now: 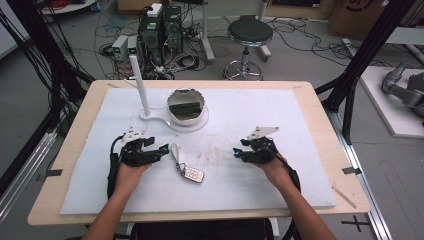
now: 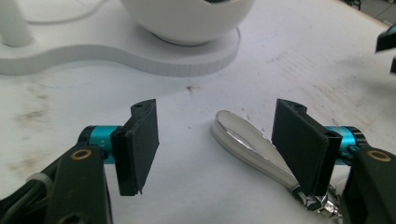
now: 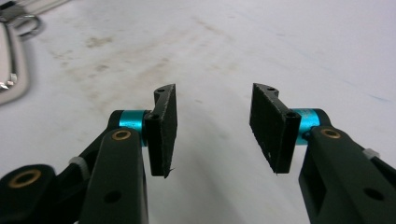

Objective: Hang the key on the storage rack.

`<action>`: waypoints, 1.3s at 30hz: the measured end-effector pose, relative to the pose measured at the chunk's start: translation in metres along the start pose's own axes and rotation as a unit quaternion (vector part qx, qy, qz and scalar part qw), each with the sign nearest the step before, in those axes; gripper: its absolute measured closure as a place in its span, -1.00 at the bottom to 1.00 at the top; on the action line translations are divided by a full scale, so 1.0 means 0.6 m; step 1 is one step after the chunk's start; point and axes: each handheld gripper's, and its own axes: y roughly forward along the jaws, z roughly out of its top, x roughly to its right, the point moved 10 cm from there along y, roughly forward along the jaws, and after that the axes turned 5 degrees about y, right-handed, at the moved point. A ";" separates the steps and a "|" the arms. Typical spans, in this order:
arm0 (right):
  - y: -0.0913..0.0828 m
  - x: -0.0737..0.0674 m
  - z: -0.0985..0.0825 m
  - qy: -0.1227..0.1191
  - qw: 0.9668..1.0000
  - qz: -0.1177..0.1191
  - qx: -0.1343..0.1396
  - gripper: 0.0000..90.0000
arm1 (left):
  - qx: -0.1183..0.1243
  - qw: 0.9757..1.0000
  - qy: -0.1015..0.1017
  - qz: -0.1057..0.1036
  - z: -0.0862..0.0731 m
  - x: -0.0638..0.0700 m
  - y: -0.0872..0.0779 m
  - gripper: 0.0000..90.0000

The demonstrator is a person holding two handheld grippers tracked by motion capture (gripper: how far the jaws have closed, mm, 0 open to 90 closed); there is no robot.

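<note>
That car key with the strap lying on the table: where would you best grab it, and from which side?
Probably by the strap loop, not the flat car key fob. The loop lies on the white mat, stretching away from the fob toward the left gripper, whose open jaws already stand either side of it. Coming down from above with the jaws across the narrow loop looks easiest.

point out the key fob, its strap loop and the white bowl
key fob (image 1: 193, 174), high view, on its flat face
strap loop (image 2: 243, 140), left gripper view, on the loop's band
white bowl (image 1: 187, 118), high view, on its front wall
</note>
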 end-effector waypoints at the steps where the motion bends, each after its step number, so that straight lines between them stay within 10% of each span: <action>1: -0.016 0.020 -0.005 0.003 1.000 -0.018 0.006 0.15 | -0.005 1.000 -0.001 0.002 -0.001 0.004 0.007 -0.31; 11: -0.064 0.083 -0.032 0.024 0.998 -0.060 0.023 0.13 | -0.068 0.997 0.020 0.007 -0.020 0.042 0.055 -0.30; 16: -0.087 0.108 -0.039 0.038 0.996 -0.076 0.040 0.10 | -0.092 0.995 0.041 0.024 -0.029 0.041 0.058 0.09; 23: -0.096 0.118 -0.046 0.045 0.995 -0.082 0.046 0.10 | -0.098 0.994 0.054 0.010 -0.027 0.025 0.050 0.83; 39: -0.098 0.121 -0.046 0.052 0.994 -0.084 0.051 0.09 | -0.120 0.985 0.111 -0.048 0.001 -0.057 0.023 0.89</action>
